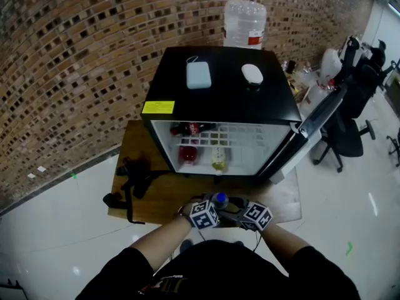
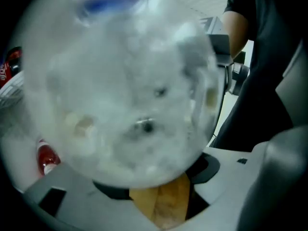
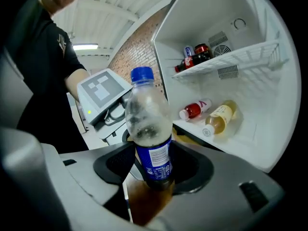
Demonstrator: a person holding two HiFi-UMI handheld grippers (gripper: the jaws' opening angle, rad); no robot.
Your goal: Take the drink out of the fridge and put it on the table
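One bottle [image 3: 147, 124] is clamped in my right gripper [image 3: 154, 170]; my left gripper [image 2: 159, 189] stands open, the bottle only a blur at 12 o'clock

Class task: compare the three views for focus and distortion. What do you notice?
Head view: wide-angle lens bows the brick wall. Left gripper view: the bottle fills the frame, badly blurred. Right gripper view: same bottle sharp, fridge edges curved.
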